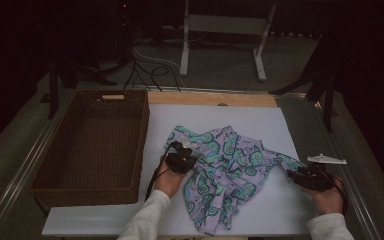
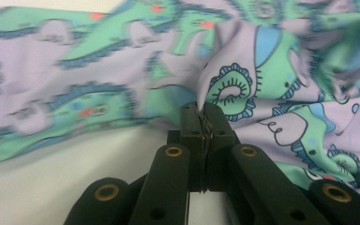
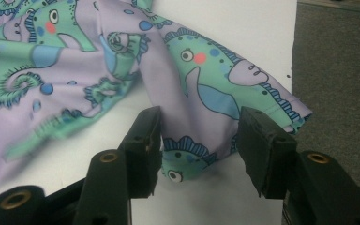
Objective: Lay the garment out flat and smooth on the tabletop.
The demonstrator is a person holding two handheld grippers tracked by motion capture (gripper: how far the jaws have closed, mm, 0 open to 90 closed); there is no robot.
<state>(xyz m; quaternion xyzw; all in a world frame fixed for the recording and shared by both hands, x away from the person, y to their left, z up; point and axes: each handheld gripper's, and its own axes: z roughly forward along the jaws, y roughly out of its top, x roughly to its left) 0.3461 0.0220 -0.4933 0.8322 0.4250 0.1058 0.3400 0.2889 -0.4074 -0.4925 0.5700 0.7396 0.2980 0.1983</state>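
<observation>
Garment [image 1: 225,172] is lying crumpled mid-board on the white board [image 1: 260,120], wicker basket [image 1: 92,140] at its 9 o'clock.

Your left gripper [image 2: 203,108] is pinching a fold of the cloth, jaws fully closed on it. Your right gripper [image 3: 199,136] is straddling the sleeve cuff [image 3: 243,93], jaws wide apart, nothing held.

Likely step: securing the sleeve. Be closing squarely over the cuff hem, catching both layers, before you are lifting.

You are bringing both forearms in from 6 o'clock, left hand [image 1: 169,177] at the garment's 9 o'clock edge, right hand [image 1: 325,195] at its 3 o'clock.
</observation>
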